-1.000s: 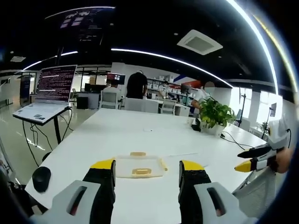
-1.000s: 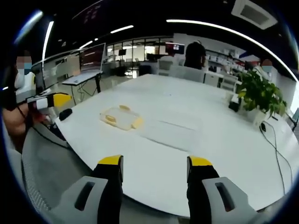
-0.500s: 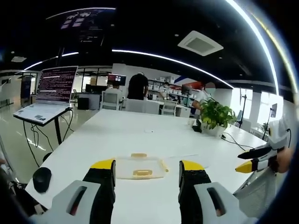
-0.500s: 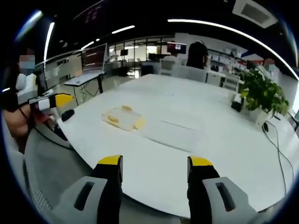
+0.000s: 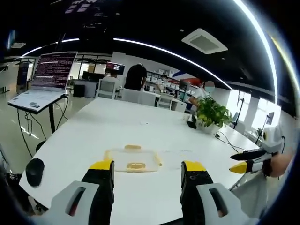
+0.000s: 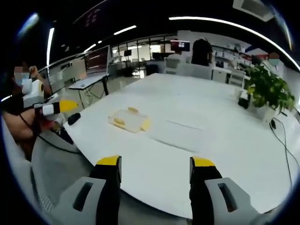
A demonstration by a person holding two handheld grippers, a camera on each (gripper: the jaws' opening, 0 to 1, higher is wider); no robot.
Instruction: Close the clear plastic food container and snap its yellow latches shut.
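While the container lies untouched on the desk, we judge nothing begun; left gripper and right gripper both gape empty.

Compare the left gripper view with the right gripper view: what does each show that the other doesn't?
Left gripper view: the right tool, held at the right edge, jaws near together.

Right gripper view: the left tool at the left edge, and a grey chair back below the table edge.

Both: the clear plastic food container with yellow latches on the white table, the green potted plant, the black mouse and the open laptop.
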